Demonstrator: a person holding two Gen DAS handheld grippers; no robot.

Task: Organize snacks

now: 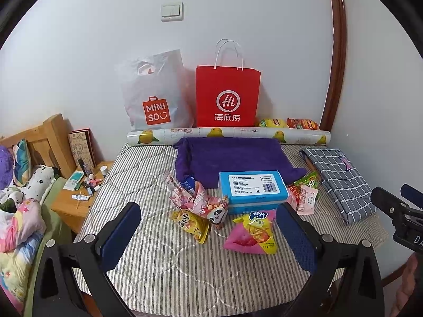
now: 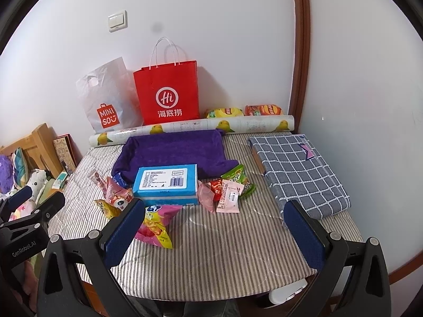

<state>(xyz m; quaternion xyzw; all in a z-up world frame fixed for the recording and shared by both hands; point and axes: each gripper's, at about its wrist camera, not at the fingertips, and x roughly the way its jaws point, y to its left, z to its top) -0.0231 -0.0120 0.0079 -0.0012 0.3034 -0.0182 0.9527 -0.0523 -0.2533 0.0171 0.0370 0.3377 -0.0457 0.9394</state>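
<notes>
Snack packets lie scattered round a blue box (image 1: 252,189) (image 2: 166,182) on the striped mattress (image 1: 158,264) (image 2: 224,251). A pink and yellow chip bag (image 1: 252,233) (image 2: 156,227), a yellow packet (image 1: 191,224) and a panda packet (image 1: 218,215) lie in front of the box. Pink, red and green packets (image 2: 230,187) sit to its right. My left gripper (image 1: 208,237) hovers open over the near mattress, short of the snacks. My right gripper (image 2: 214,233) also hangs open and empty, its left finger (image 2: 124,232) overlapping the chip bag in view.
A red paper bag (image 1: 227,97) (image 2: 168,95) and a white Miniso bag (image 1: 156,97) lean on the back wall behind a wallpaper roll (image 1: 230,134). A purple towel (image 1: 232,158), a checked folded cloth (image 2: 298,171), two chip bags (image 2: 243,111) and a cluttered nightstand (image 1: 76,200) surround the spot.
</notes>
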